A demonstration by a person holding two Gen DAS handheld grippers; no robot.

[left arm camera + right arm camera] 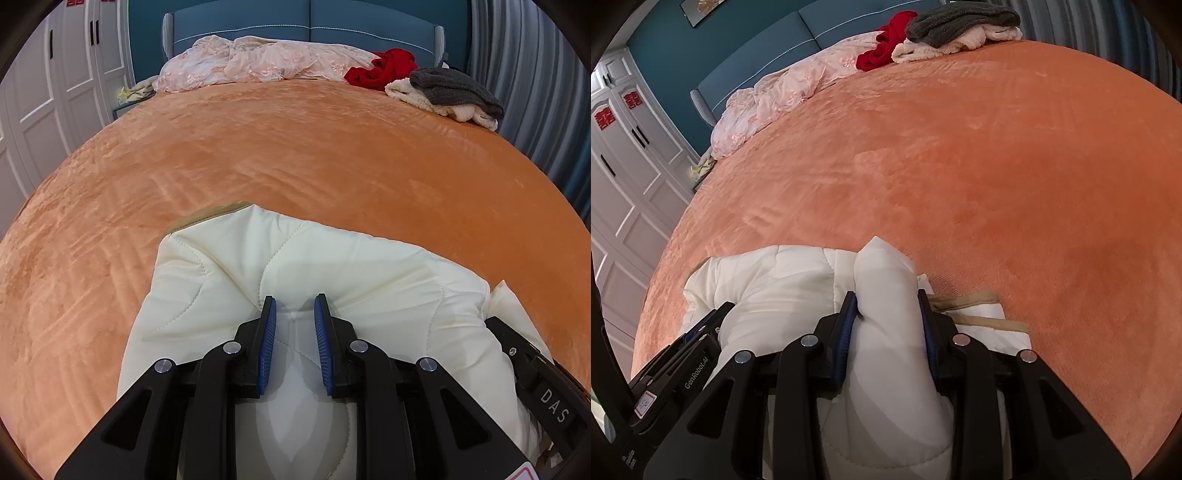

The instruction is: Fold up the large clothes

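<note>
Between the right gripper point(887, 300) jaws sits a pinched cream jacket point(332, 266) fold; left gripper point(294, 304) jaws gape above it.

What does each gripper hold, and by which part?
The right gripper pinches a thick padded fold of the cream quilted jacket. The left gripper is open above it.

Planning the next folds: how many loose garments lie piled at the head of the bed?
3 visible: a red garment beside the pink bedding, a cream fleece at the right edge, a grey fleece on top of it. More may be hidden underneath.
</note>
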